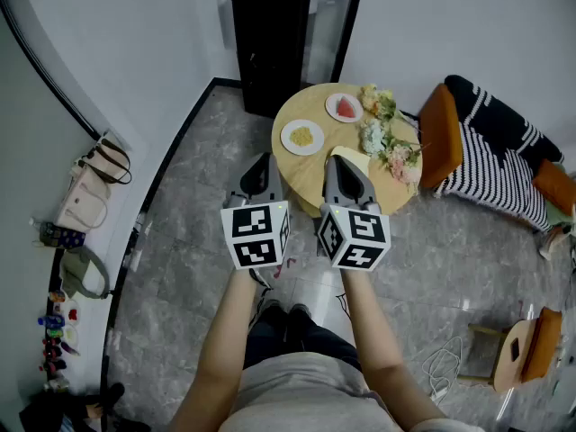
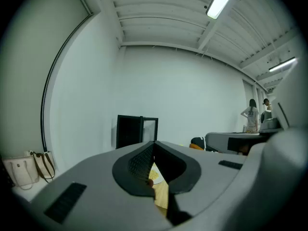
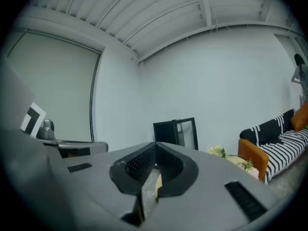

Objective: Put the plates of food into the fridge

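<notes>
left tool (image 1: pixel 265 158) closed | right tool (image 1: pixel 332 159) closed | fridge (image 1: pixel 268 43) door apparently open

Plates of food (image 1: pixel 302 137): two
Fridge (image 1: pixel 270 39): one
Surface (image 1: pixel 315 104): one
Flower bunch (image 1: pixel 385 133): one
Striped sofa (image 1: pixel 499 156): one
Claws: two, left claw (image 1: pixel 264 159) and right claw (image 1: pixel 336 159)

Even, cool white light fills the room. A ceiling tube lamp (image 2: pixel 221 1) glows high above and to the right of the fridge (image 2: pixel 129 131). Shadows are soft, with only a faint one on the floor (image 1: pixel 198 205) beside the round table (image 1: pixel 346 151) in front of the fridge. Past the table, the glossy floor carries a pale sheen. Every view bows strongly at its edges. Both gripper views have black corners, and the foreground nearest the lens is soft.
</notes>
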